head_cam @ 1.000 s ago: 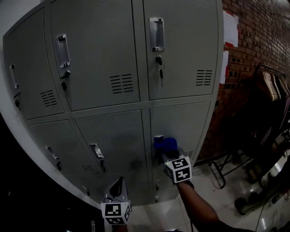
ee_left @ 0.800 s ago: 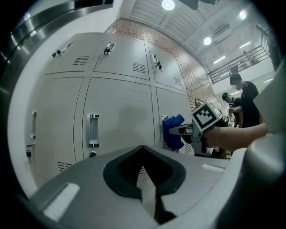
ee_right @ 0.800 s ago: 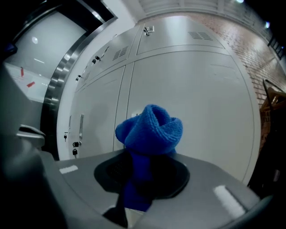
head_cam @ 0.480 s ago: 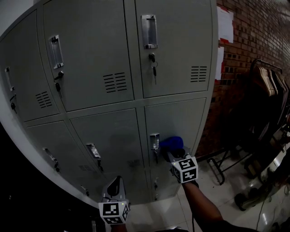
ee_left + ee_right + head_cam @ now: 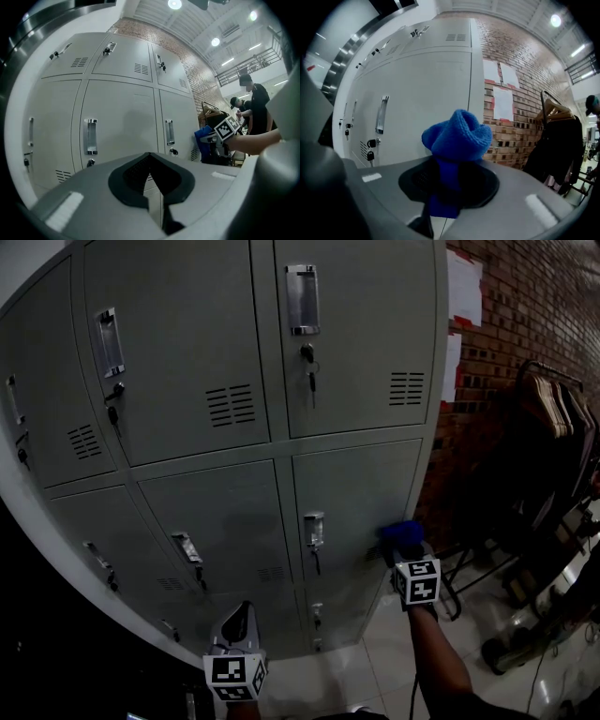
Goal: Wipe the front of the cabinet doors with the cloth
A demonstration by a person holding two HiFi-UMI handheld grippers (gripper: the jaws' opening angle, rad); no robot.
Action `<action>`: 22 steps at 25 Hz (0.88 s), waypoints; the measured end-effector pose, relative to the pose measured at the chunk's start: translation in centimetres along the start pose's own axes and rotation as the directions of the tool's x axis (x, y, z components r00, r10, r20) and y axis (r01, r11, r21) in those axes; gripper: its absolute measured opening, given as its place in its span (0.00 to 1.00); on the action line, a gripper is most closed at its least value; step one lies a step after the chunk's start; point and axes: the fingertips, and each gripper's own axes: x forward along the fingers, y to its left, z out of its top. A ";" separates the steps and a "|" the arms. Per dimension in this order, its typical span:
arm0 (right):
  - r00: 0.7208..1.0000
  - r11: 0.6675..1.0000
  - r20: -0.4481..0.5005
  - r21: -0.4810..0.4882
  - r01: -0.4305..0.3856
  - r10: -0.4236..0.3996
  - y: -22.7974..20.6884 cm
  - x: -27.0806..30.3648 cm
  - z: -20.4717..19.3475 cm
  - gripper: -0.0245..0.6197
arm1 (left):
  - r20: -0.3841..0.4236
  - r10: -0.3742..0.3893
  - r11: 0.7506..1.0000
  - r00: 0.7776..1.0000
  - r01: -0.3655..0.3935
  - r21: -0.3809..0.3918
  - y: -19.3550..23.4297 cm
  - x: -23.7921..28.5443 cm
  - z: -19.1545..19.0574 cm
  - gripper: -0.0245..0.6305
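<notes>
Holding cloth (image 5: 401, 532) by grey cabinet door (image 5: 361, 488); brick wall (image 5: 525, 315) beside.

Cloth (image 5: 457, 136) in right hand-held gripper (image 5: 449, 180): bright blue, ribbed knit. Cabinet doors (image 5: 187, 362) ahead of it: plain grey. Brick wall (image 5: 525, 296) to its right: red-brown.

The cabinet doors (image 5: 356, 334) are grey painted sheet metal, smooth, with a dull satin sheen. Their handles (image 5: 302, 299) are bright polished metal that catches glare. The cloth (image 5: 458, 136) is blue, thick and knitted, its surface fuzzy, ribbed and matt. The right gripper (image 5: 449, 180) and left gripper (image 5: 151, 180) have smooth matt grey plastic bodies, with darker, finely textured pads at the jaws. The brick wall (image 5: 525, 296) is rough, matt red brick with pale mortar. The sheets (image 5: 464, 287) on it look like plain white paper. The floor (image 5: 394, 652) is pale glossy tile that mirrors light.
</notes>
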 end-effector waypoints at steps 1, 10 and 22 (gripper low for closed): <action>1.000 1.000 -0.009 -0.001 0.004 -0.004 -0.3 0.2 -0.2 0.20 | -0.002 -0.002 1.000 1.000 0.002 0.002 -0.2 0.0 0.0 0.06; 1.000 1.000 -0.028 -0.004 -0.014 0.014 1.5 2.3 -0.7 0.21 | -0.011 0.005 1.000 1.000 -0.005 0.005 -0.2 0.0 -0.3 0.06; 0.986 0.986 0.014 0.015 -0.166 0.166 11.0 2.4 0.7 0.21 | -0.017 0.020 1.000 1.000 -0.020 -0.006 0.6 -0.2 -0.8 0.06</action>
